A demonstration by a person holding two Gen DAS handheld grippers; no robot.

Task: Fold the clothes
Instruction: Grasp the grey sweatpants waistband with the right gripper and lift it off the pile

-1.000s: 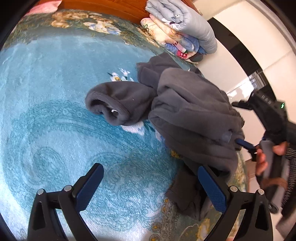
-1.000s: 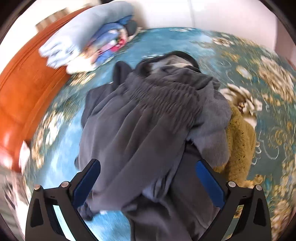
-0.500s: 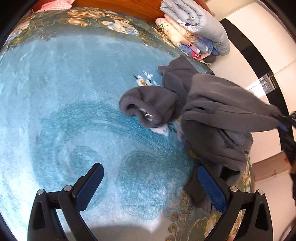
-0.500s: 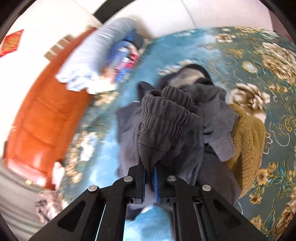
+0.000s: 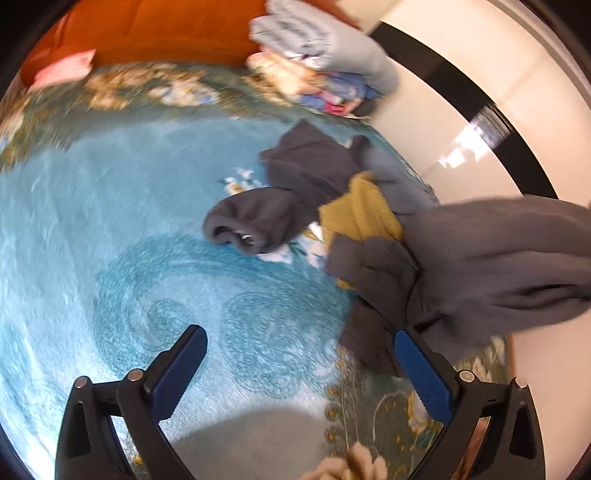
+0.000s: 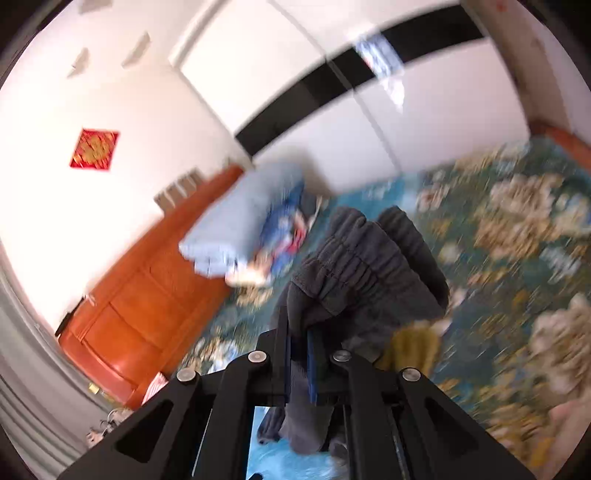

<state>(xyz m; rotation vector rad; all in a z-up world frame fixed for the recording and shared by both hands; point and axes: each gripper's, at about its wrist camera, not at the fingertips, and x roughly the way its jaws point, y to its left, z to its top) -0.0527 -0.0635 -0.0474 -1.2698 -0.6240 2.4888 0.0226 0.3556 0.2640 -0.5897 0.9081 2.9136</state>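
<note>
My right gripper (image 6: pixel 300 347) is shut on the gathered waistband of a grey garment (image 6: pixel 354 273) and holds it lifted above the bed. In the left wrist view the same grey garment (image 5: pixel 495 266) stretches up and off to the right. A mustard-yellow knit (image 5: pixel 360 214) lies uncovered beneath it, next to a darker grey garment (image 5: pixel 280 195) with a rolled cuff. My left gripper (image 5: pixel 301 369) is open and empty, low over the blue blanket (image 5: pixel 110 240).
Folded quilts (image 5: pixel 321 62) are stacked at the head of the bed against an orange wooden headboard (image 5: pixel 166 33). A pink cloth (image 5: pixel 66 70) lies at the far left. White wardrobe doors (image 6: pixel 369 110) stand beyond the bed's far edge.
My right gripper closed on the grey garment's waistband and lifted it up and away. The lift uncovered the yellow knit. My left gripper stayed open and drew back a little.
</note>
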